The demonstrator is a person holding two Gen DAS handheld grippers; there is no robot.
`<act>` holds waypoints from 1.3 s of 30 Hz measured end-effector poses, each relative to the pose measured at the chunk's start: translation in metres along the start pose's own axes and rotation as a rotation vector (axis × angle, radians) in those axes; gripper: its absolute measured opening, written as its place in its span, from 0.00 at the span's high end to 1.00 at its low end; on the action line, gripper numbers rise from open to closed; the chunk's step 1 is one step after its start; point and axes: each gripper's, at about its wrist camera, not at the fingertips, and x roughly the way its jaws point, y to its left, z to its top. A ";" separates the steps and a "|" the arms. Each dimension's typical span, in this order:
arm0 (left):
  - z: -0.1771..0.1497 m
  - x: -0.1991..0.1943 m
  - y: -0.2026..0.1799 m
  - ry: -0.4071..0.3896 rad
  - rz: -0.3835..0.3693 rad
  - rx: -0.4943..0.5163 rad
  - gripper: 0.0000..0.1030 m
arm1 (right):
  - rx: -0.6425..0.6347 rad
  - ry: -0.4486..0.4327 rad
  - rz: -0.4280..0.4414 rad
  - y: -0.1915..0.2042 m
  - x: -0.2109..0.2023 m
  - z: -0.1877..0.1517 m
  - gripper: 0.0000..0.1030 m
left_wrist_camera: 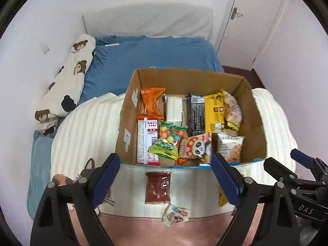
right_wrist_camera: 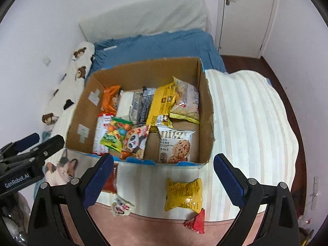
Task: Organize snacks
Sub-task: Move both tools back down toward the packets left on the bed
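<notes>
An open cardboard box (left_wrist_camera: 184,75) (right_wrist_camera: 143,67) stands on a striped blanket on a bed and holds several snack packets. My left gripper (left_wrist_camera: 166,177) hovers open over the blanket in front of the box, above a dark red packet (left_wrist_camera: 157,187) and a small white candy packet (left_wrist_camera: 175,215). My right gripper (right_wrist_camera: 164,181) is also open and empty, above a yellow packet (right_wrist_camera: 183,194) and a small red packet (right_wrist_camera: 195,222). The white candy packet (right_wrist_camera: 121,206) lies near its left finger, which partly hides the dark red packet (right_wrist_camera: 110,181). Neither gripper touches anything.
The striped cream blanket (right_wrist_camera: 246,123) covers the bed's near end, over a blue sheet (left_wrist_camera: 153,53). A bear-print pillow (left_wrist_camera: 69,78) lies along the left wall. A white door (right_wrist_camera: 246,16) stands at the back right. In each view the other gripper shows at the edge.
</notes>
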 end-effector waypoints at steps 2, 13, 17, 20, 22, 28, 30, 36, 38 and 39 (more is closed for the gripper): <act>-0.006 -0.012 0.000 -0.023 -0.004 -0.009 0.12 | 0.004 -0.022 0.010 0.001 -0.014 -0.006 0.03; -0.053 -0.058 -0.001 -0.103 0.015 -0.014 0.12 | 0.017 -0.122 0.068 -0.001 -0.084 -0.052 0.03; -0.077 -0.054 0.000 -0.080 0.023 -0.012 0.12 | 0.052 -0.113 0.086 -0.010 -0.089 -0.074 0.03; -0.093 -0.044 0.002 -0.047 0.033 -0.014 0.12 | 0.085 -0.076 0.095 -0.022 -0.079 -0.089 0.03; -0.104 -0.031 0.003 -0.016 0.046 -0.015 0.12 | 0.105 -0.047 0.088 -0.031 -0.067 -0.099 0.03; -0.133 0.027 0.014 0.124 0.076 -0.056 0.12 | 0.237 0.069 0.064 -0.074 -0.009 -0.128 0.03; -0.139 0.050 0.019 0.169 0.076 -0.083 0.12 | 0.294 0.117 0.074 -0.090 0.018 -0.135 0.03; -0.135 0.097 0.034 0.256 0.076 -0.141 0.12 | 0.305 0.212 0.076 -0.095 0.082 -0.127 0.03; -0.128 0.114 0.040 0.284 0.073 -0.156 0.12 | 0.298 0.233 0.071 -0.093 0.098 -0.123 0.03; -0.125 0.121 0.042 0.296 0.069 -0.160 0.12 | 0.289 0.244 0.069 -0.090 0.103 -0.119 0.03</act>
